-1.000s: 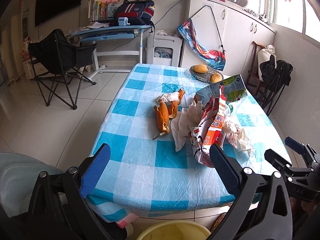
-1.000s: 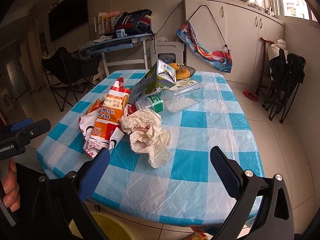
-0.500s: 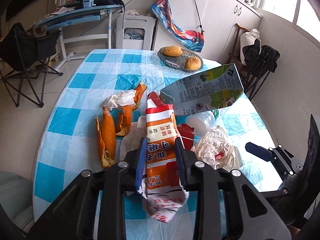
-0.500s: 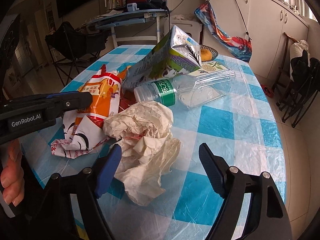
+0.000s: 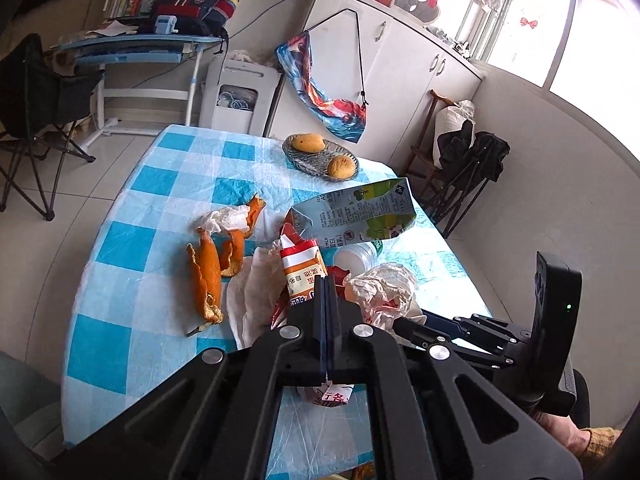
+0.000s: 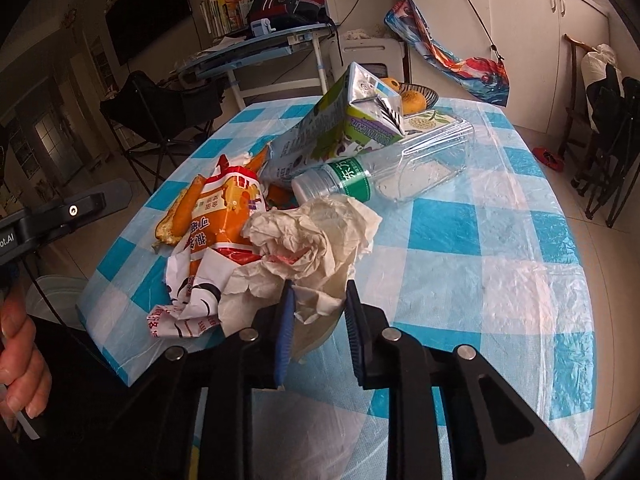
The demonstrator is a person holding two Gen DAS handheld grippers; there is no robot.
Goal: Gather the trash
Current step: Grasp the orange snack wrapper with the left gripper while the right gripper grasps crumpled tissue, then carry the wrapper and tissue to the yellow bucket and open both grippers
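Spreading across the middle of both views: table [image 5: 160, 184] in a blue-and-white checked cloth, litter heaped toward its near edge. Leaning across the centre of the right view, tilted, one end propped on the bottle: carton [image 6: 340, 128], also lying right of centre in the left view [image 5: 360, 212]. Lying on its side just below the carton, cap end toward the camera: clear bottle [image 6: 384, 172] with a green label. Sprawling left of centre in the right view: orange-and-white wrapper [image 6: 224, 216], rising at centre in the left view [image 5: 300, 272], one edge touching the paper. Bunching at the centre of the right view, against the wrapper and just under the bottle cap: crumpled paper [image 6: 312, 240]. Curling on the cloth left of centre in the left view, beside a white tissue [image 5: 224, 218]: orange peel [image 5: 208, 276]. Sitting at the far end of the table, upper centre of the left view: basket [image 5: 308, 164] holding two fruits.

Pinching the wrapper at lower centre of the left view: left gripper [image 5: 327, 292], fingers pressed nearly together on it. Closing around the lower edge of the paper at lower centre of the right view: right gripper [image 6: 318, 300], blue pads [image 6: 285, 332] narrowed, paper between them; whether fully clamped, hard to tell.
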